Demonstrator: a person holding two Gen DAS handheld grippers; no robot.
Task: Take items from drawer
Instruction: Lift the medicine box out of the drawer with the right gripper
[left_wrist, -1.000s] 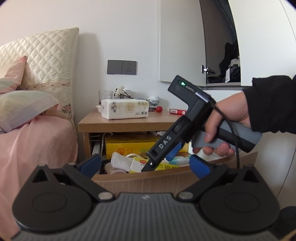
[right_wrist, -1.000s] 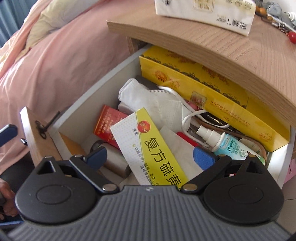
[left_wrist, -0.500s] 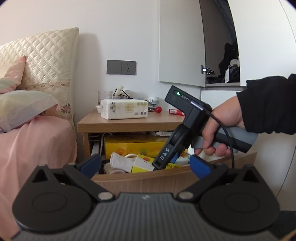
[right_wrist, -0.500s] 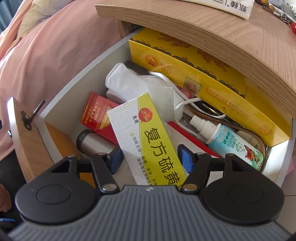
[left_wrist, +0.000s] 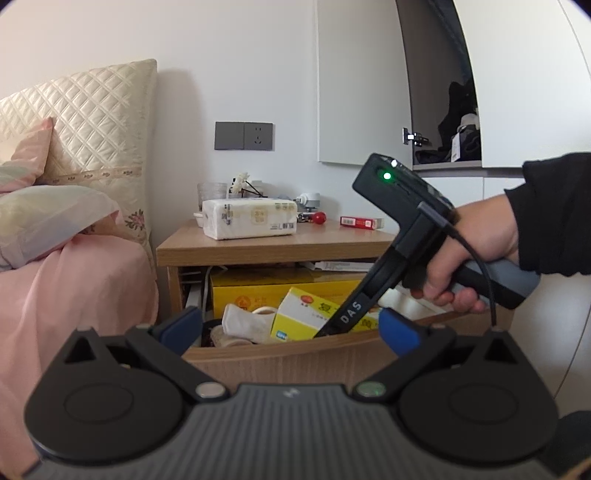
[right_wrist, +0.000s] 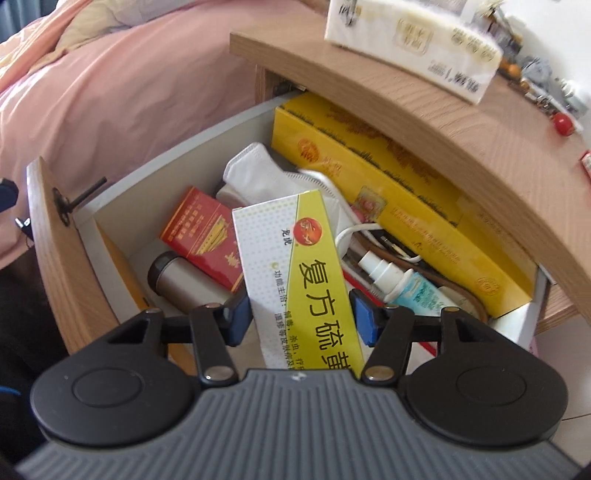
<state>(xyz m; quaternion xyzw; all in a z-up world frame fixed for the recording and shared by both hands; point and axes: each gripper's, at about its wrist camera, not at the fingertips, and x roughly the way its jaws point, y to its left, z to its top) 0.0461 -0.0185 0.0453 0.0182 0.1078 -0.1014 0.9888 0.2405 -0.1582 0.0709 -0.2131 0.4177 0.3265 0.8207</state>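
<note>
We are clamping our right gripper (right_wrist: 301, 319) on the yellow-and-white box (right_wrist: 295, 266), tilted above the drawer (right_wrist: 55, 258), while our left gripper (left_wrist: 290, 326) is hanging wide open, holding nothing, before the drawer's front.

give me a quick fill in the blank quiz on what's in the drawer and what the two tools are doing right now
1. The right tool is shut on the white and ____ box.
2. The left tool is ____ and holds nothing.
3. The red pack lies beside a grey ____ in the drawer.
4. On the nightstand sits a white pack of ____.

Missing words: yellow; open; cylinder; tissues
</note>
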